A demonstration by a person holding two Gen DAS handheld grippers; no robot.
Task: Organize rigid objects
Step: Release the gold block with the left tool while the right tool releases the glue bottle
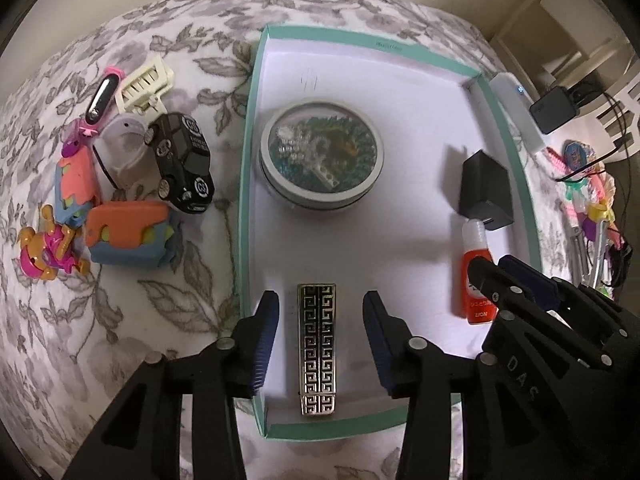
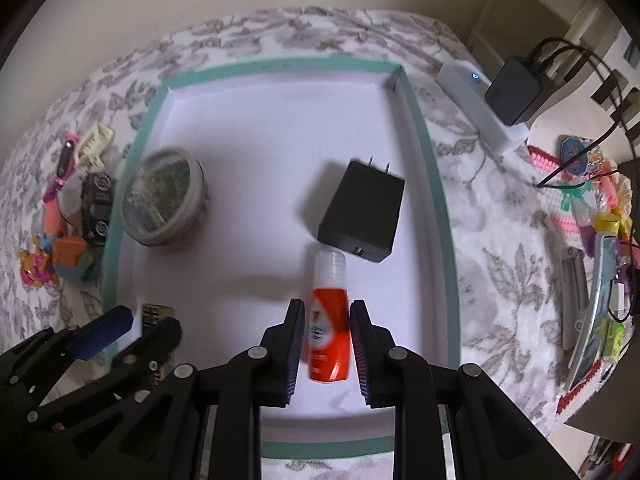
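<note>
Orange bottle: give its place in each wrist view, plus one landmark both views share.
Left wrist view: the orange bottle lies at lower right inside the teal-rimmed box, partly behind the right tongs.
Right wrist view: the bottle sits at bottom centre, between the right tongs.
Shared landmark: the black charger, just beyond the bottle's cap.

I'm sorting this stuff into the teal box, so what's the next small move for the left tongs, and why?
Probably lift the left tongs straight up and head for the toys left of the teal box. Their pads stand apart from the patterned metal clip, which lies flat on the box floor, so it looks released. The black toy car is still outside the box.
</note>
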